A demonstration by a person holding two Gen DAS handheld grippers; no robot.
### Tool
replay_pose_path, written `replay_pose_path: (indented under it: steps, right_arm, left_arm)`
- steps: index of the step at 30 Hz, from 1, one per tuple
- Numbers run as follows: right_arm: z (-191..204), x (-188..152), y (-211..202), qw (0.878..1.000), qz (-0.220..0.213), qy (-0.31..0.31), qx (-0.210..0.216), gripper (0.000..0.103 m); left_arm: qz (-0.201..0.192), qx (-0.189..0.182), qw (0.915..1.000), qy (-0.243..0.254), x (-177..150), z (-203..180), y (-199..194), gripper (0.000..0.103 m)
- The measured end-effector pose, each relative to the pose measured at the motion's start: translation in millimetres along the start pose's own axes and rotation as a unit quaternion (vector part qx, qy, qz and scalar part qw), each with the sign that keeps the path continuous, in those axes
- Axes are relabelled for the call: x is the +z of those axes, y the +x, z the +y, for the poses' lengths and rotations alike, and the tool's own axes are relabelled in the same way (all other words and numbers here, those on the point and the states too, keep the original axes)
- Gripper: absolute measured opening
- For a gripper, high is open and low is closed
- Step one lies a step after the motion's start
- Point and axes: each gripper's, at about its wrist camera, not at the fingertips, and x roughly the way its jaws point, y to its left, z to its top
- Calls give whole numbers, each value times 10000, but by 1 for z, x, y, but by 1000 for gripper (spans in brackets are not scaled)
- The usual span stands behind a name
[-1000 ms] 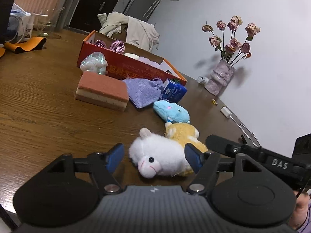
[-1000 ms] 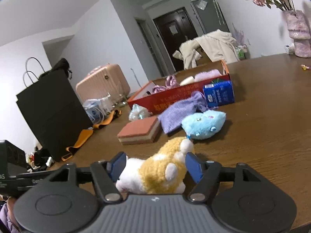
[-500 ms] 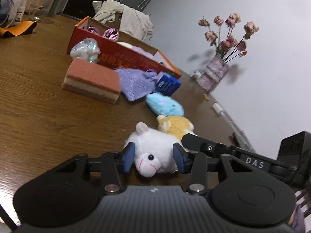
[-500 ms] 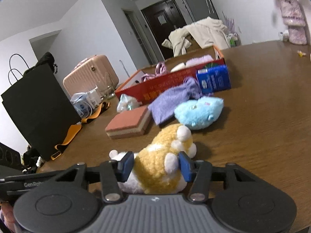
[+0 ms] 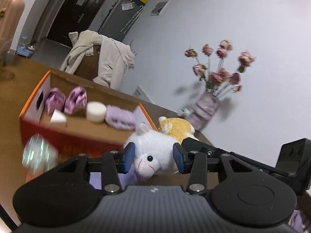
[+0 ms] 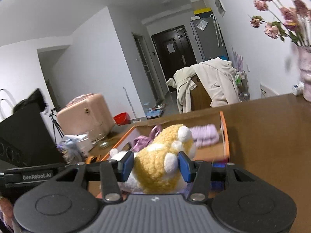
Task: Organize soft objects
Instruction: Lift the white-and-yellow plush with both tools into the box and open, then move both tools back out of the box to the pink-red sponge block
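The left gripper clamps the fluffy white plush lamb mid-body; the right gripper squeezes the yellow-and-white plush hamster (frames blurred). Both toys probably light, squashy.

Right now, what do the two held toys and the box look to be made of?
White toy: plush, fluffy nap, stitched pink snout, bead eye. Yellow toy: curly fleece-like pile with white patches. Both look stuffed; each is squeezed between blue pads. Box: probably cardboard, going by its brown inside, thin orange-edged walls and red printed outside; blur hides the finish.
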Motion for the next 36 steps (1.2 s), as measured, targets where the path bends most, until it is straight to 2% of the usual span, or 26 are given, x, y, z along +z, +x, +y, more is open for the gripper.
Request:
replay_pose_path:
  steps: [4,8,12,18,23,27,30,32,36]
  right_arm:
    - [-30,28,56,9996,215,107,-170,49]
    - [-54,37,100,9982,485,172,-316,49]
    - [-68,34,128,9963,717,173,-451,49]
    - [-74,24,141,9928,956,63,-724,50]
    - [-64,27,125,9934,789,-166,-816,50]
    - [-46,39,90,9963,442,-320,-660,55]
    - [-26,43,56,9970,211,-551,-509,61]
    - [-11,43,32,9966,89,-708,-400,64]
    - [16,33,-13,9956,-100,-903,-213,73]
  left_arm:
    - [321,144,9991,-244,29,19,61,43]
    - [604,317,9968,-415,37,38,105,43]
    - [805,461,9951,-337,35,45,128,43]
    - [1027,551,9929,-223,23,48,146,43]
    - [985,514,9938,-79,23,37,130,43]
    - [792,638,9945,264,29,20,97,48]
    - [553,870,9923,681,30,4,59,56]
    - [333,1024,9891,1007,27,-8,29,68]
    - [-76,1289,9806,1476,11,-22,-34,78]
